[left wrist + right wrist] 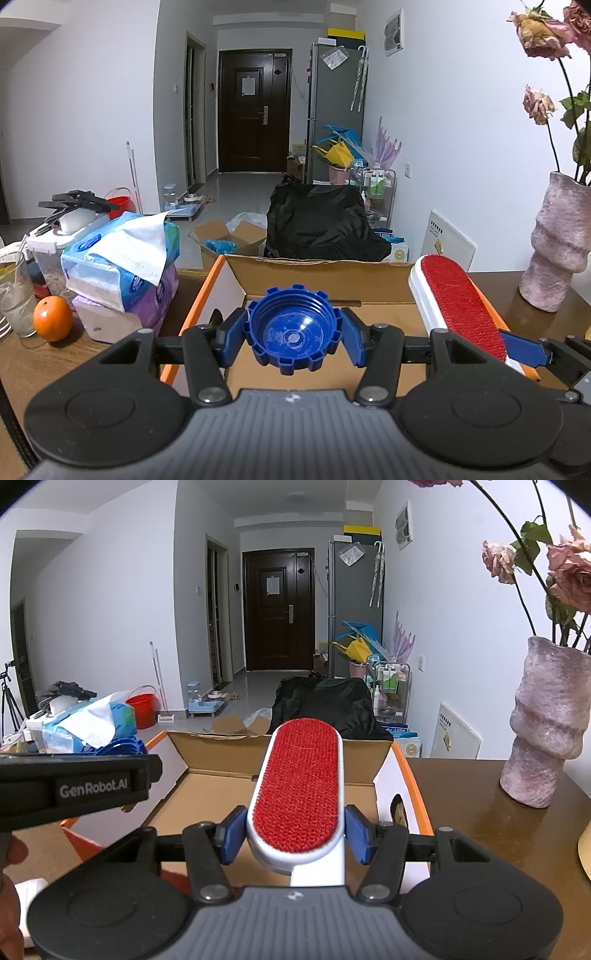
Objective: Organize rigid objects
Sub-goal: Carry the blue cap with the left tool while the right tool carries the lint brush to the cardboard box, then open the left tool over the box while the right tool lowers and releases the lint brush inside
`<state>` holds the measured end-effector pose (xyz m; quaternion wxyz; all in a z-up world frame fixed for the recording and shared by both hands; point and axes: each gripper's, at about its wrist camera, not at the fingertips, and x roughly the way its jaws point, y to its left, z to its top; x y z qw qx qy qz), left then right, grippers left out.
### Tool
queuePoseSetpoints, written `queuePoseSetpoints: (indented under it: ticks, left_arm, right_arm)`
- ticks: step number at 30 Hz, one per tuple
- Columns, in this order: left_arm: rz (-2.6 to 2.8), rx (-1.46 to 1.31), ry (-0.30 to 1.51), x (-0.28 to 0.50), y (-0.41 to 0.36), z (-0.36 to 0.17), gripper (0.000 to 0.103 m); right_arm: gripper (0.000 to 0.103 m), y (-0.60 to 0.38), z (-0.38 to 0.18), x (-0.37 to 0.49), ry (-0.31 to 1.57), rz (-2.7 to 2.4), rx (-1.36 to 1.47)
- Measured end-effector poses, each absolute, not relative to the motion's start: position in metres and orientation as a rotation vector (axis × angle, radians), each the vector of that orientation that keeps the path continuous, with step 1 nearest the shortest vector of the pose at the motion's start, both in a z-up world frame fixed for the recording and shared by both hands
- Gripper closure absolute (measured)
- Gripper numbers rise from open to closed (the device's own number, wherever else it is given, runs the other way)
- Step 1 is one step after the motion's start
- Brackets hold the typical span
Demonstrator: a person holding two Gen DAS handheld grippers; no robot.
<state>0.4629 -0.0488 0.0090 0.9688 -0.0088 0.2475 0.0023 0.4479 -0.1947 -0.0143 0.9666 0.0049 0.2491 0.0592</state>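
Left gripper (294,334): pinching blue cap (294,328), apparently above cardboard box (325,275). Right gripper (295,829): clamped on lint brush (298,782), over the box's right side.

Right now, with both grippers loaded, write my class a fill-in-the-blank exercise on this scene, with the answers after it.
1. The left gripper is shut on a ____ threaded cap.
2. The right gripper is shut on a lint brush whose pad is ____.
3. Both are held over an open ____ box.
4. The fruit beside the tissue packs is an ____.

Answers: blue; red; cardboard; orange
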Motion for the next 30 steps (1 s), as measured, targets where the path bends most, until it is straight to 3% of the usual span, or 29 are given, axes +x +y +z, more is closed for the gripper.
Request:
queuePoseSetpoints:
  ticks: [30]
  left_arm:
    - [0.061,-0.009,0.598,0.523,-0.039,-0.014,0.048]
  right_arm:
    - [0.047,-0.187,-0.027,0.514,0.620,0.085,0.004]
